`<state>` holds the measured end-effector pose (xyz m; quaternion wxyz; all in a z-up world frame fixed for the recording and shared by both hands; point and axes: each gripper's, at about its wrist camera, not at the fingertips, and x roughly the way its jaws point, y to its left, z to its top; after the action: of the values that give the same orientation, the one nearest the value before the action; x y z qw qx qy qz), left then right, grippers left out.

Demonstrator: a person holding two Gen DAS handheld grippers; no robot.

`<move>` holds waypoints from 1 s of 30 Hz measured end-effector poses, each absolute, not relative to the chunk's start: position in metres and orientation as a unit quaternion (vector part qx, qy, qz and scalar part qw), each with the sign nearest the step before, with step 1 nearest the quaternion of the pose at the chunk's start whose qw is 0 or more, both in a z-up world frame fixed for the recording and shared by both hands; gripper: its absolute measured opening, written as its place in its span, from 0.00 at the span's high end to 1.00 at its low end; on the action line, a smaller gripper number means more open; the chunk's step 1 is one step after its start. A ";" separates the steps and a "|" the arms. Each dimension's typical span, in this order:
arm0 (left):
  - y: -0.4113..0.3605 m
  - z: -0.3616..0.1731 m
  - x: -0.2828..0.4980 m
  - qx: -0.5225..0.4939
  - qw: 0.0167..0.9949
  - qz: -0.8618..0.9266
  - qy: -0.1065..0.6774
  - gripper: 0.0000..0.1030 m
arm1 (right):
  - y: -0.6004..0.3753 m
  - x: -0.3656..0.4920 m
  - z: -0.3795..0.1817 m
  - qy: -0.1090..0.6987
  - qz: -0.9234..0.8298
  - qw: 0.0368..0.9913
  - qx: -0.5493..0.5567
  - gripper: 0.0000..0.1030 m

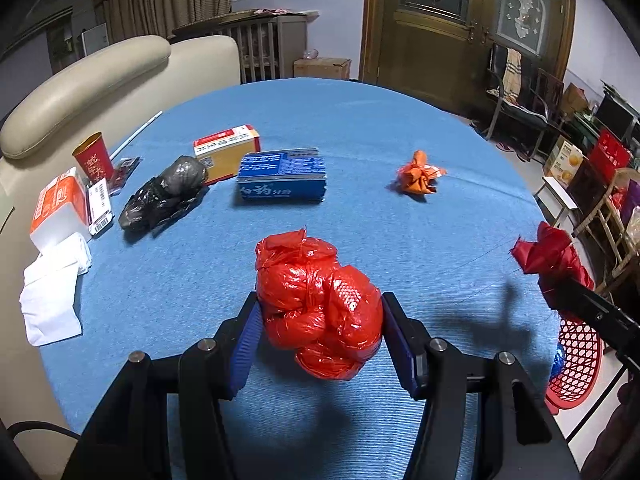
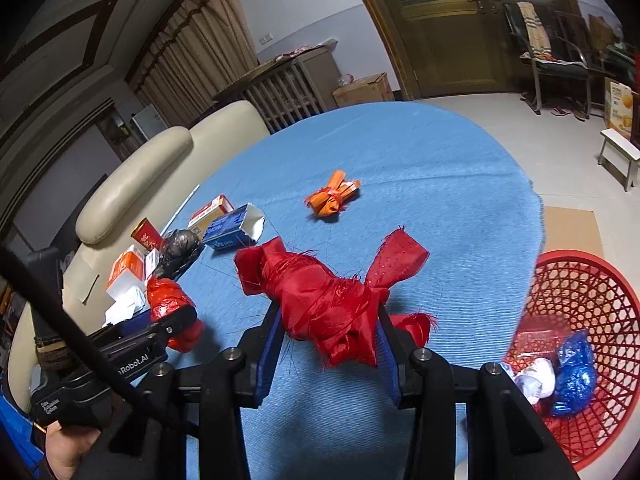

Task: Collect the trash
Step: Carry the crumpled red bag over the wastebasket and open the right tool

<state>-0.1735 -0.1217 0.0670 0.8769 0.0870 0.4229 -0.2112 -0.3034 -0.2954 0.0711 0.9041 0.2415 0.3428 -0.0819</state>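
Observation:
My left gripper (image 1: pixel 320 320) is shut on a crumpled red plastic bag (image 1: pixel 318 304), held just above the blue tablecloth (image 1: pixel 360 128). My right gripper (image 2: pixel 328 336) is shut on a wad of red ribbon cloth (image 2: pixel 332 296), held over the table's right side. The ribbon also shows in the left wrist view (image 1: pixel 552 264), and the bag in the right wrist view (image 2: pixel 170 300). An orange wrapper bundle (image 1: pixel 418 174) lies mid-table. A black plastic bag (image 1: pixel 164 196), a blue box (image 1: pixel 282 176) and a yellow-red box (image 1: pixel 228 150) lie at the left.
A red mesh basket (image 2: pixel 592 280) stands on the floor right of the table, holding blue and white trash. A red cup (image 1: pixel 93 158), an orange-white tissue pack (image 1: pixel 60 208) and white tissues (image 1: pixel 50 292) sit at the table's left edge. A beige sofa (image 1: pixel 88 76) borders the table.

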 end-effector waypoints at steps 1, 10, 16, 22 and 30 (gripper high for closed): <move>-0.124 0.068 -0.174 0.088 0.877 -0.213 0.422 0.42 | -0.297 -0.305 0.072 0.341 -0.084 0.904 0.242 0.56; -0.154 0.079 -0.183 0.099 0.872 -0.246 0.410 0.42 | -0.319 -0.333 0.082 0.323 -0.124 0.906 0.245 0.56; -0.175 0.084 -0.193 0.114 0.868 -0.265 0.403 0.42 | -0.338 -0.352 0.084 0.314 -0.152 0.903 0.253 0.56; -0.202 0.087 -0.208 0.133 0.860 -0.294 0.397 0.42 | -0.357 -0.375 0.080 0.312 -0.195 0.894 0.255 0.56; -0.236 0.088 -0.226 0.157 0.847 -0.323 0.391 0.42 | -0.384 -0.404 0.074 0.307 -0.236 0.882 0.269 0.56</move>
<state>-0.2258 -0.2357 0.0875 0.8474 0.1571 0.3910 -0.3231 -0.4039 -0.3837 0.0743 0.8818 0.2689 0.3069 -0.2365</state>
